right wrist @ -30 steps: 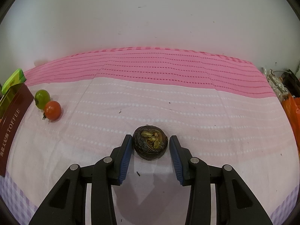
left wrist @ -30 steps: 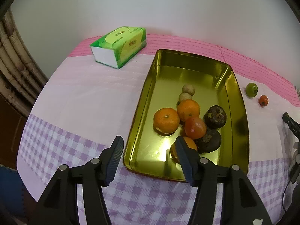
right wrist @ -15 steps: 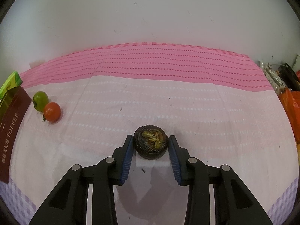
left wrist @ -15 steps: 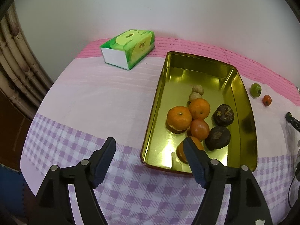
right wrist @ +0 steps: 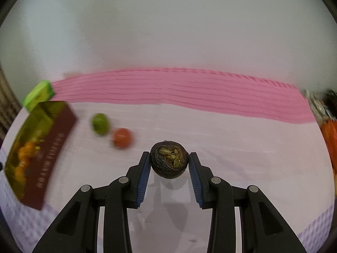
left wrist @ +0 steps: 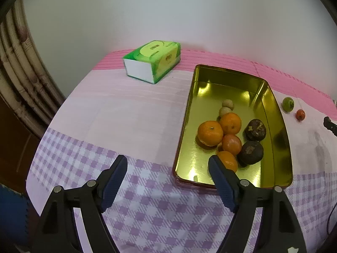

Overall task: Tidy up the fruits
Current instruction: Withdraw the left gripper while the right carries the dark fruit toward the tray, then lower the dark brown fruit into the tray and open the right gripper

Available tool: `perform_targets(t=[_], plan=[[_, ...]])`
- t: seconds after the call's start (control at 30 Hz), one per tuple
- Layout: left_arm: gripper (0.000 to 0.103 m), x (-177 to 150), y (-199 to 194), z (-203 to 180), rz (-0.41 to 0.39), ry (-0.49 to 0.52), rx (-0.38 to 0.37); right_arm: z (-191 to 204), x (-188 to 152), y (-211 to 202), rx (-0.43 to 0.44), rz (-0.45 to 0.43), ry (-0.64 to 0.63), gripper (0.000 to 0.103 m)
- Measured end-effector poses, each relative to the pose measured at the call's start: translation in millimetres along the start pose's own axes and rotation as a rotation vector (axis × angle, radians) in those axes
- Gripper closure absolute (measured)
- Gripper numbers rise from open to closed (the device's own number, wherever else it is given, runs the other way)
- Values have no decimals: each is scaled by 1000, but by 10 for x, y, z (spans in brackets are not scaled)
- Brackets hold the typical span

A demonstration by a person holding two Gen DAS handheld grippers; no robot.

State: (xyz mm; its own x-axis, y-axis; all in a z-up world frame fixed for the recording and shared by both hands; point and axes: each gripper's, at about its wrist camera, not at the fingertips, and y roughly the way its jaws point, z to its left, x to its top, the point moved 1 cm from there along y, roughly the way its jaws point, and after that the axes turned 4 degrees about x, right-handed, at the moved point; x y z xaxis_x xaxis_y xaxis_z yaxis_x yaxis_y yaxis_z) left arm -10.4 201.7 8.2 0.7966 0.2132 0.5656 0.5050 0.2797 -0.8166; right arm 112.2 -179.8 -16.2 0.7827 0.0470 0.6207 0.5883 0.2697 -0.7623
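A gold tray holds several oranges, two dark brown fruits and two small beige ones. My left gripper hovers over the checked cloth just in front of the tray's near left corner. Its jaws are opening and nothing is between them. My right gripper is shut on a third dark brown fruit, held above the cloth. A green fruit and a small red one lie on the cloth between that gripper and the tray.
A green tissue box stands at the back left by the wall. Bamboo-like poles rise past the table's left edge. Orange packaging lies at the far right. The green fruit and the red fruit sit right of the tray.
My left gripper's jaws have spread wider and it has drawn back from the tray. My right gripper has closed on the dark fruit and lifted it, and the tray has come into its view.
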Motion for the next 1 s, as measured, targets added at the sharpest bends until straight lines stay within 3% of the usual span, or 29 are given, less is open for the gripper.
perform_targets(t=[0.13,0.57,1.0], plan=[[20,-8,6,93,1,-27,14,474,72,-75,76,-10,-66,65],[18,33,34,265,10,-88,23,1870,63,70,290,46,-232,65],[18,23,58,279,18,-94,20,2404,-66,320,310,119,-347,65]])
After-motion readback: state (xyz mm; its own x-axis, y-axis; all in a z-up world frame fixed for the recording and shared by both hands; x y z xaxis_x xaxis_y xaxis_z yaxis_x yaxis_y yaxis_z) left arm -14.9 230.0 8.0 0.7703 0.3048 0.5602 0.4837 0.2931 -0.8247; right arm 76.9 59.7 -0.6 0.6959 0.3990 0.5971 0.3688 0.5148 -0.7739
